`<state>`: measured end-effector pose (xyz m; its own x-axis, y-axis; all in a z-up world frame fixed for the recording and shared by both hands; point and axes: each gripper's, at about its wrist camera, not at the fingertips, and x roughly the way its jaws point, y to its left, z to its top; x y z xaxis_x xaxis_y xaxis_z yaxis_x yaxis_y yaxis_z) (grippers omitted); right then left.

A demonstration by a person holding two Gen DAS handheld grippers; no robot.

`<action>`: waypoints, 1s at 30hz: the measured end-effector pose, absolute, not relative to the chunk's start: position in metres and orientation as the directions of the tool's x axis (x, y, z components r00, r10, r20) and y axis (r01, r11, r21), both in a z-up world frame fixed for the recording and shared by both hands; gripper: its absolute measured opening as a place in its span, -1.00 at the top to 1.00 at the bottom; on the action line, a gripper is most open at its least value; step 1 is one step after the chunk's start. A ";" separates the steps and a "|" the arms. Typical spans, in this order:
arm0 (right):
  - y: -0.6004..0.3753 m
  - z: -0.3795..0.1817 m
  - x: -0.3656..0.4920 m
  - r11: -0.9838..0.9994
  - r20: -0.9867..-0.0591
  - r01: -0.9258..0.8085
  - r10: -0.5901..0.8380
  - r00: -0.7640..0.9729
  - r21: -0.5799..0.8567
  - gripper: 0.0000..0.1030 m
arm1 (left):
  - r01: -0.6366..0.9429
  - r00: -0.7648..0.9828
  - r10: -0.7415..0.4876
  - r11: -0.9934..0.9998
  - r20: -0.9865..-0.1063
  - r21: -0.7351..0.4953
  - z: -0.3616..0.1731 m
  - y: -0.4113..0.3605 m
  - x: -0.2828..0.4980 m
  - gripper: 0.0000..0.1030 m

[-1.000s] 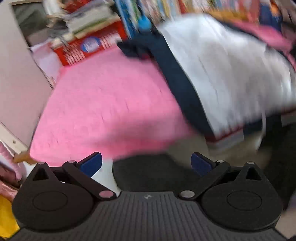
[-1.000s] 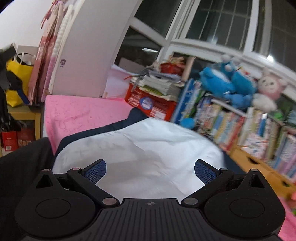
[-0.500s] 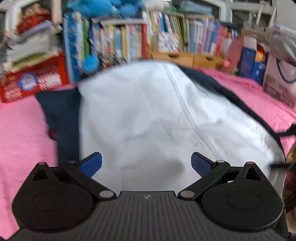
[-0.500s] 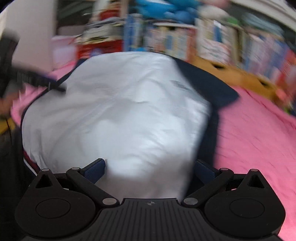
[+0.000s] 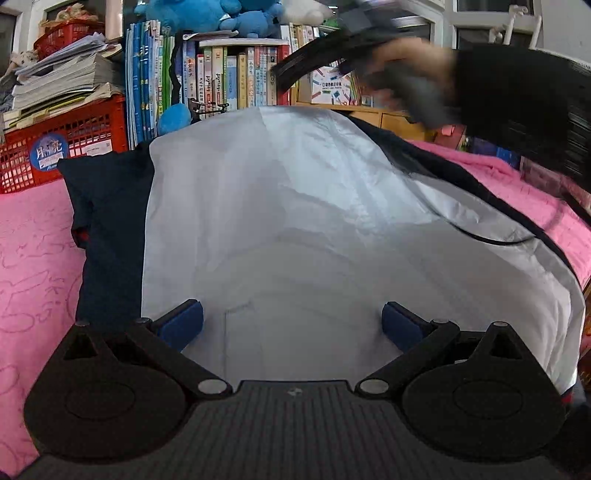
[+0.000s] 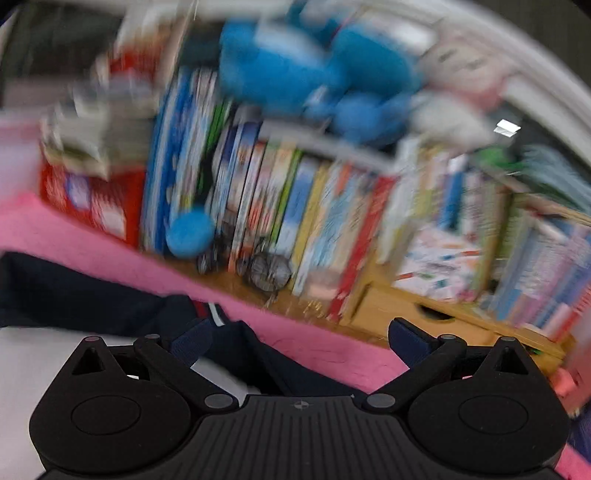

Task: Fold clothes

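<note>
A navy jacket lies spread on the pink blanket with its silver-white lining (image 5: 288, 229) facing up; navy edges (image 5: 107, 221) show along its left and right sides. My left gripper (image 5: 291, 323) hovers open over the near part of the lining, nothing between its blue pads. In the blurred right wrist view my right gripper (image 6: 299, 338) is open above the jacket's far navy edge (image 6: 92, 295), near the blanket's back border. In the left wrist view the right gripper tool and a hand in a black sleeve (image 5: 517, 96) cross above the jacket's far right.
A wooden bookshelf (image 5: 236, 81) packed with books stands behind the pink blanket (image 5: 33, 251), with blue plush toys (image 5: 221, 16) on top. A red crate (image 5: 62, 147) stacked with papers sits at the back left. Wooden drawers (image 6: 424, 314) run along the back right.
The left gripper settled lower over the lining. The right gripper swept from over the lining to the jacket's far edge, now facing the bookshelf; its hand and sleeve entered the left wrist view.
</note>
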<state>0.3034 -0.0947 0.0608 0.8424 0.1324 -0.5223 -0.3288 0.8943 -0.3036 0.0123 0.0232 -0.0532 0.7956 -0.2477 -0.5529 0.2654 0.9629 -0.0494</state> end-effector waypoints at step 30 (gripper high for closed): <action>-0.432 0.017 0.156 0.917 -0.628 0.257 -0.396 0.670 -0.304 0.00 | 0.237 0.797 -0.207 0.971 -0.568 -0.022 -0.054 0.012 0.015 -1.00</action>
<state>0.1555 -0.4316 0.0169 0.6697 -0.3958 -0.6284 0.2566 0.9174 -0.3043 0.0150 0.0119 -0.0539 0.7968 -0.2070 -0.5676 0.2368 0.9713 -0.0218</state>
